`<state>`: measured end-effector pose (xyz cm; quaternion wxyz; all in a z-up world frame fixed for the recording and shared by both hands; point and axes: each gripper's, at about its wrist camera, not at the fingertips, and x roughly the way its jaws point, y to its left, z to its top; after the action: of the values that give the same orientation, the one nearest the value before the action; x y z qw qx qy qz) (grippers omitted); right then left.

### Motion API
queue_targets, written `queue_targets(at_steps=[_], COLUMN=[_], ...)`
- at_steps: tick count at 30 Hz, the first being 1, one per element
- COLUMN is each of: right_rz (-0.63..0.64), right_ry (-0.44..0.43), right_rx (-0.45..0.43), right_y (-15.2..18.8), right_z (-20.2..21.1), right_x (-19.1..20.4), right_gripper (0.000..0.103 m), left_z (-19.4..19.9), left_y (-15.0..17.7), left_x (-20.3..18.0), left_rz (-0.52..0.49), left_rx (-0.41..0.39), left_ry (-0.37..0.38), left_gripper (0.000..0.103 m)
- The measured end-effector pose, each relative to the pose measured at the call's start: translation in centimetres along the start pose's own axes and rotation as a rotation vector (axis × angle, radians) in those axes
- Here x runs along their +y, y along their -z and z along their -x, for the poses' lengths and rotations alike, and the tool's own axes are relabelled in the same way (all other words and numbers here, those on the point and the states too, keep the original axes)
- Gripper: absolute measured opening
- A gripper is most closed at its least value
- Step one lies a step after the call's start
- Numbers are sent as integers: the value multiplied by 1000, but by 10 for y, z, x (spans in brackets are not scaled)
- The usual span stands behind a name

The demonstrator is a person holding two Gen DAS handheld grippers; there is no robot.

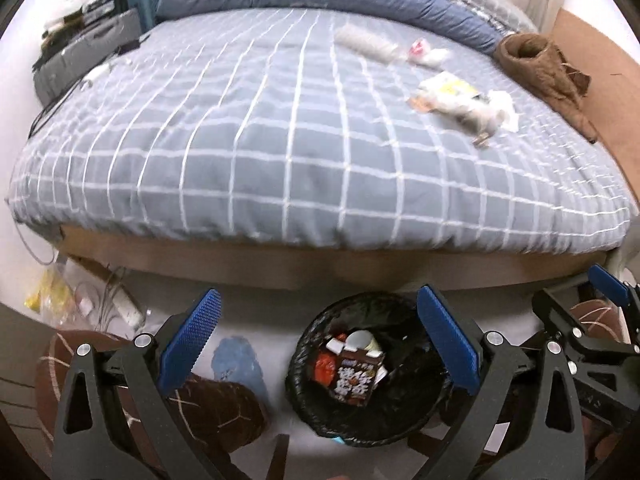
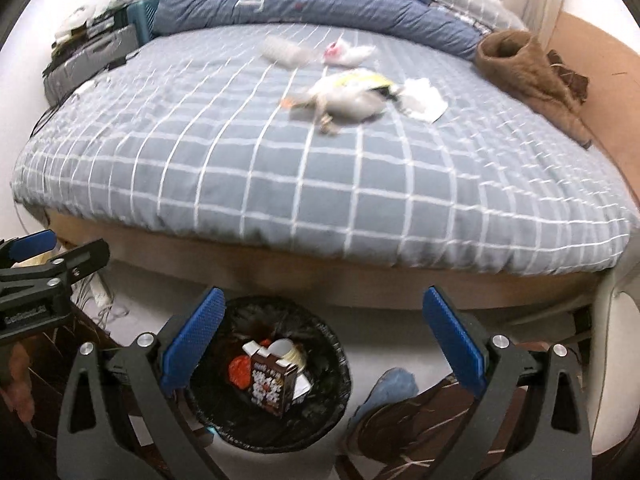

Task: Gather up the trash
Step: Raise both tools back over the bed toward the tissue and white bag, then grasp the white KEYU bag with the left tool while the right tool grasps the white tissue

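Both grippers' jaws spread, empty; wrapper pile (image 2: 352,96) on bed (image 2: 280,184) lies ahead, nearer right gripper (image 2: 324,344).

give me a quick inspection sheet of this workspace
surface: bed with grey checked cover, bare in front
job's things: plastic bag pile, white tissue, clear bottle, pink-white wrapper on the bed; bin on floor, holding a brown carton
clutter: brown garment, blue quilt
grippers: left gripper, right gripper both open, empty, above the bin
cables: dark cable at bed's left edge
surroundings: slippers on the floor
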<state>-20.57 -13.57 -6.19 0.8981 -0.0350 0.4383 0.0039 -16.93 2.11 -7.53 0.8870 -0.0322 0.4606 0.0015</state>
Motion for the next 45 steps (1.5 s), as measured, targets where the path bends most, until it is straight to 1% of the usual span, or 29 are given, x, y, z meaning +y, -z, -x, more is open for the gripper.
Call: queue_targets(at_steps=[5,10,16,20,25,28,32,36,38,41,42,45], right_rz=[-51,-82,-108,-129,-140,-138,-130,-136,-131,-131,-134,-136], right_ry=[32,45,64,67,67,63,68,65,65,64,59,53], right_rx=[-42,-66,-102,-110,-108,-89,-55,-25,-22,-18,-16,-7], right_y=[-14,-27,-59,-88,-120,-142,-163,-176,-183,-192,-194,-202], right_z=[7,9,6,-6,-30,-54,-91,-124,-140,-159,-165,-181], right_x=[-26,-51,-84,-110,-135,-146,-152,-156,-158,-162,-163,-166], right_gripper=[96,96,96,95,94,93,90,85,84,83,81,78], left_z=[14,21,20,11,-15,-36,-66,-90,-99,-118,-128,-143], left_y=[-16,-37,-69,-91,-119,-134,-153,-168,-173,-182,-185,-190], left_x=[-12,-29,-61,-86,-115,-130,-146,-157,-162,-170,-173,-172], left_rz=[-25,-46,-78,-97,-108,-109,-110,-115,-123,-141,-146,-136], left_rx=[-38,-67,-95,-102,-81,-59,-38,-27,-27,-20,-8,5], left_ry=[14,21,46,62,82,86,96,110,114,117,118,134], left_gripper=[97,97,97,97,97,97,97,97,97,97,97,97])
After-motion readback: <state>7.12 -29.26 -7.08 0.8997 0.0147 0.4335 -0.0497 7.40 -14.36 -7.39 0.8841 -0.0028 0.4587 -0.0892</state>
